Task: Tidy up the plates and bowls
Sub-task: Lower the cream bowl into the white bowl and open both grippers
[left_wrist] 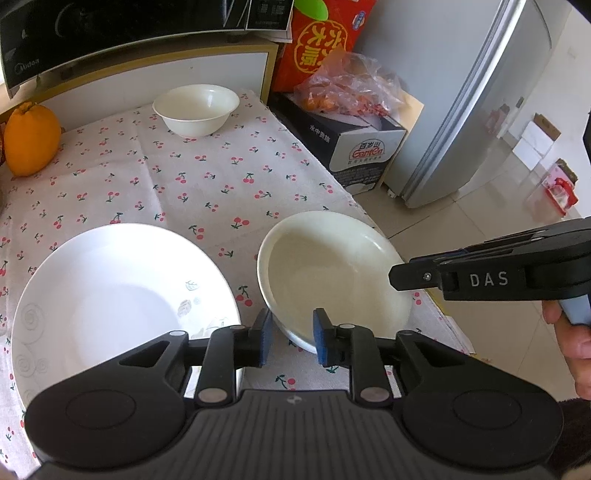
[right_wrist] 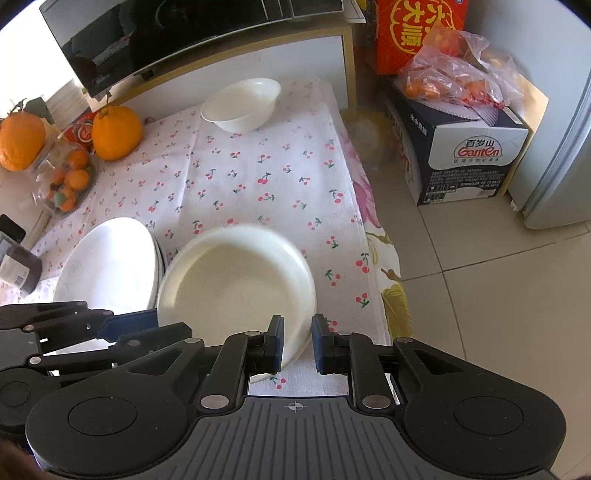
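A cream deep plate [left_wrist: 332,269] [right_wrist: 236,280] is tilted above the cherry-print cloth [left_wrist: 207,184]. My right gripper [right_wrist: 297,343] has its jaws around the plate's near right rim, with a small gap showing. It shows in the left wrist view [left_wrist: 397,277] at the plate's right rim. My left gripper [left_wrist: 292,341] is open with the plate's near left rim between its pads. A white patterned plate [left_wrist: 118,302] [right_wrist: 107,269] lies to the left, on a stack. A small white bowl [left_wrist: 195,109] [right_wrist: 242,103] stands at the far side.
Large oranges [left_wrist: 31,138] [right_wrist: 116,133] and small oranges [right_wrist: 68,181] sit at the left. A microwave [left_wrist: 122,33] stands at the back. A Ganten box [right_wrist: 465,155] with a bag of fruit and a fridge [left_wrist: 472,92] are on the floor, right of the table edge.
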Motion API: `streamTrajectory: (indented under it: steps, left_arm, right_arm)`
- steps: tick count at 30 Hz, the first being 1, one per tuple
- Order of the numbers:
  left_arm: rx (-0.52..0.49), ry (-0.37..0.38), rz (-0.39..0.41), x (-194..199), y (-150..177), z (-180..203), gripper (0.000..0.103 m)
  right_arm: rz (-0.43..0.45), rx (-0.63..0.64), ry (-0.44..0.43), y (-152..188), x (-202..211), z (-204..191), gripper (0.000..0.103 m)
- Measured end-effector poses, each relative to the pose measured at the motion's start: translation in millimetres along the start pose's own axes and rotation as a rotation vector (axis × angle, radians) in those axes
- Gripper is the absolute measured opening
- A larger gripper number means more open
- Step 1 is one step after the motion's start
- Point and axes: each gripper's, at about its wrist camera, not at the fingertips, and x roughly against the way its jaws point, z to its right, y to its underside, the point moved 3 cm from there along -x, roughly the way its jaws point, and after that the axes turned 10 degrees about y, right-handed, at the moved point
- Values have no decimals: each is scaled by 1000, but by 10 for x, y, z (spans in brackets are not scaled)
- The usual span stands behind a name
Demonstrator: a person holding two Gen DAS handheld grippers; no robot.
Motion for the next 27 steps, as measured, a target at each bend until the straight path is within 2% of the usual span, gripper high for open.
streamTrajectory:
  steps: [6, 12, 15, 18, 23, 27]
  left_arm:
    - [3, 2, 18, 24, -13, -12, 28]
    - [5, 13, 23, 43, -35, -11, 43]
    - [10, 24, 25, 59, -63, -17, 48]
    - [19, 21, 28, 68, -104, -34, 57]
    - [56, 43, 37, 86, -176, -88, 62]
    - [79, 40, 57, 99, -251, -138, 70]
  right_arm:
    - [-8, -25, -7, -11, -9, 45, 18]
    - [-13, -52, -17, -33, -13, 86, 32]
    - [-4, -57, -16, -46, -2, 93, 43]
    - [5, -66, -22, -65, 17, 95, 51]
    - [10, -91, -36, -113, 26, 113, 63]
    - [14, -111, -44, -157, 21, 136, 69]
